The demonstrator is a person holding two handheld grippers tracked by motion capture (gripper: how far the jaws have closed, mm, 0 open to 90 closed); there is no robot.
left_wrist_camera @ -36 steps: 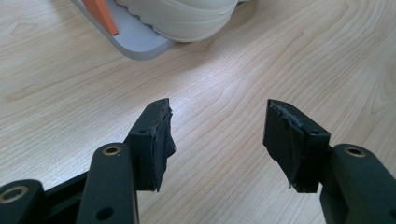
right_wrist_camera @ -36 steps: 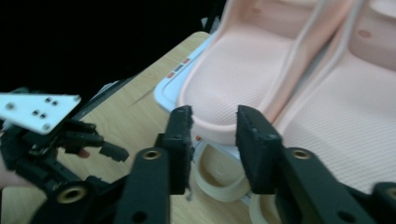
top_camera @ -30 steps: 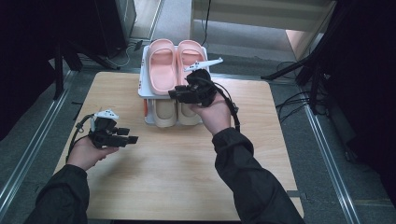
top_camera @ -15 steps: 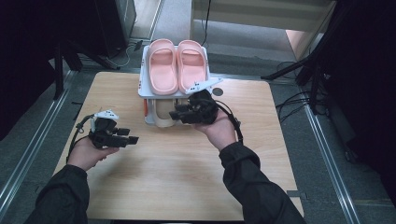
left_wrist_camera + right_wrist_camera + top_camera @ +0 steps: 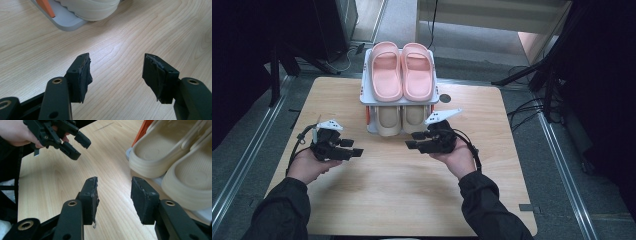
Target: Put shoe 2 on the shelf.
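1. Hovering low over the surface (image 5: 412, 190), the right tongs (image 5: 414, 141) sit just before the rack (image 5: 366, 95), empty, jaws parted and just been opening with nothing between them.
2. Left tongs (image 5: 356, 148) hang near the rack's left corner, jaws wide, gripping nothing.
3. Pink slippers (image 5: 402, 70) lie side by side on the rack's top shelf; beige slippers (image 5: 399, 120) sit on the lower shelf, heels toward the person.
4. Judging by this, the pink pair is already placed and the step in hand is an approach to, or retreat from, the beige pair.
5. In the right gripper view the beige slippers (image 5: 160, 152) lie just beyond the jaws, not touched.
6. A grasp next would call for sliding forward and pinching one heel rim.
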